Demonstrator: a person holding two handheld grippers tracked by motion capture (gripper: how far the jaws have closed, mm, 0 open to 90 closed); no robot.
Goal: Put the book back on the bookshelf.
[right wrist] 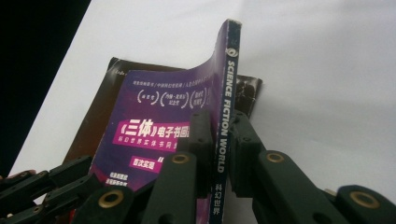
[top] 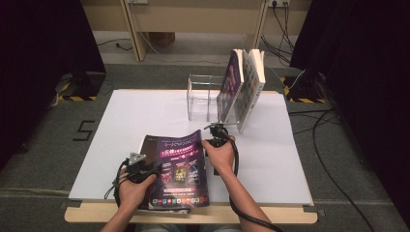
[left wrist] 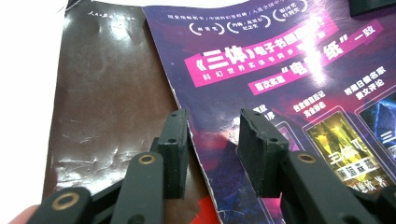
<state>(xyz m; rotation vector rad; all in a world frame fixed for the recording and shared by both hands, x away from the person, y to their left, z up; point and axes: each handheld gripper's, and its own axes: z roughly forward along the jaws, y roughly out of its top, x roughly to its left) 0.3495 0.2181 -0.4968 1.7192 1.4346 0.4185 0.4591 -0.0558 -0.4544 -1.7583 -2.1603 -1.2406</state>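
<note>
1. While it lies near the front edge of the table, at about six o'clock on the board, the glossy purple magazine with pink title bands (top: 180,166) has its right-hand spine edge lifted; the right gripper view shows the spine (right wrist: 225,116) standing up, printed "SCIENCE FICTION WORLD".
2. Clamped on that raised spine, the right gripper (right wrist: 219,140) has a black pad pressing each side of it. No gap shows between pads and spine.
3. At about nine o'clock of the magazine, the left gripper (left wrist: 212,140) points along the cover with its jaws apart; the magazine's left edge runs through the gap, and neither pad presses on it.
4. Under the purple magazine lies a dark brown glossy booklet (left wrist: 107,102), flat on the table, its creased cover showing at the magazine's nine o'clock and twelve o'clock sides.
5. Both rest on the white rectangular tabletop (top: 135,116).
6. At about one o'clock from the magazine, well apart from it, stands a clear plastic rack with upright dividers (top: 203,96).
7. In the rack's right end two books (top: 244,87) lean to the right, touching each other.
</note>
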